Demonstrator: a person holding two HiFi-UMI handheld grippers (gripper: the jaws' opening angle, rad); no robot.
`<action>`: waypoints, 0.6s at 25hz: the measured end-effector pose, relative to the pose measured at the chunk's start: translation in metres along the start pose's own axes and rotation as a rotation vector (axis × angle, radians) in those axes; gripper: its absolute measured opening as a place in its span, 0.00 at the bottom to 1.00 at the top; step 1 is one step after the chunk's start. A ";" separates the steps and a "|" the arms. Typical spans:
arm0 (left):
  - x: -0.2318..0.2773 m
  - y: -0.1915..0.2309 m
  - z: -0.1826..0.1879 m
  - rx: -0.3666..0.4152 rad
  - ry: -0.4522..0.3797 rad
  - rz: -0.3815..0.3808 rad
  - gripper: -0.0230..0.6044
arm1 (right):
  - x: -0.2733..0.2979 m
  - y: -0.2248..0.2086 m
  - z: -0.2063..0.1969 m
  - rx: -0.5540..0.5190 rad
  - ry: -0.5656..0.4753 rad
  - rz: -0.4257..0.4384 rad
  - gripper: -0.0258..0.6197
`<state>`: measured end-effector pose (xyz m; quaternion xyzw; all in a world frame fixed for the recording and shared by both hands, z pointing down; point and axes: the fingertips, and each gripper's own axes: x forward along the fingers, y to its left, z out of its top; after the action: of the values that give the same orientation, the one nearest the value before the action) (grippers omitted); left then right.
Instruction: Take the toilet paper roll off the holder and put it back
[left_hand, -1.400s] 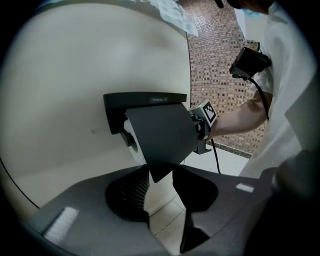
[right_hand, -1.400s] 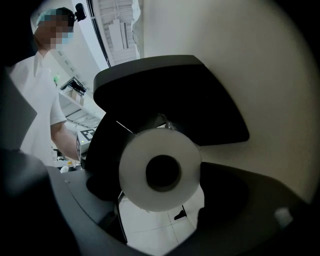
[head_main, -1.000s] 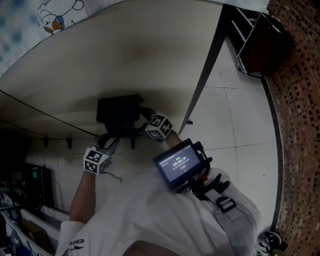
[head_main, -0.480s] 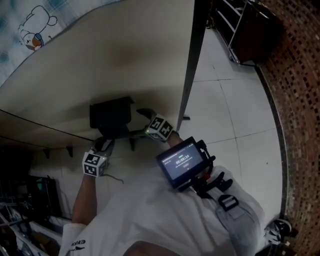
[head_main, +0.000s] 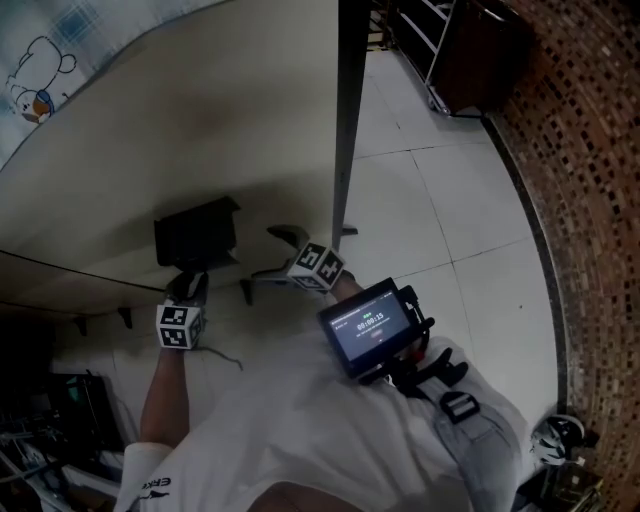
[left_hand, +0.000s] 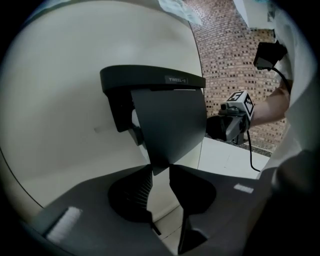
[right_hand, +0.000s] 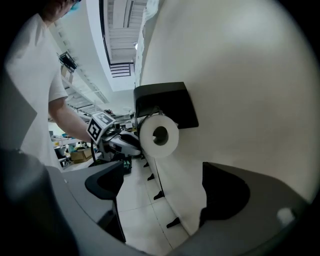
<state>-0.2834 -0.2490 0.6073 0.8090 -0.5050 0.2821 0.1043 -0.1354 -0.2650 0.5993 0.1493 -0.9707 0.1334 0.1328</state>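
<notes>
found the white toilet paper roll (right_hand: 159, 136) seated in the black plastic wall holder (right_hand: 165, 102), under its hinged cover, on the cream upright panel (head_main: 200, 120) not far from that panel's right edge. judged the roll light, soft and easily dented, with outer wraps likely to slip or unwind under a hard pinch; best taken gently across the round body near mid-width, or steadied at the open cardboard core. saw the left gripper (left_hand: 160, 172) at the end of the holder away from the right one, jaws partly apart and just been closing, with the lower corner of the holder's dark side plate (left_hand: 170, 125) lined up between the tips; could not tell any pressing on it. saw the right gripper (right_hand: 162, 170) off the roll's open end, jaws wide apart, with only panel and pale tiled floor (right_hand: 135, 210) between them. reckoned the cover and side plate the main obstacles to sliding the roll out. noted small black brackets (right_hand: 159, 195) along the panel's bottom edge and a dark post (head_main: 348, 120) at its right edge, neither near the holder.
</notes>
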 end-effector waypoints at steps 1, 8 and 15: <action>0.002 0.001 0.000 -0.003 -0.002 0.008 0.21 | -0.003 0.003 0.000 0.001 -0.001 0.001 0.81; 0.004 0.002 0.001 -0.042 -0.031 0.062 0.22 | -0.019 0.019 0.013 -0.013 -0.028 0.010 0.79; -0.006 -0.005 -0.002 -0.078 -0.067 0.141 0.22 | -0.029 0.033 0.026 -0.040 -0.046 0.040 0.78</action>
<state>-0.2823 -0.2412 0.6061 0.7757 -0.5747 0.2417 0.0984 -0.1254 -0.2346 0.5591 0.1300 -0.9788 0.1134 0.1104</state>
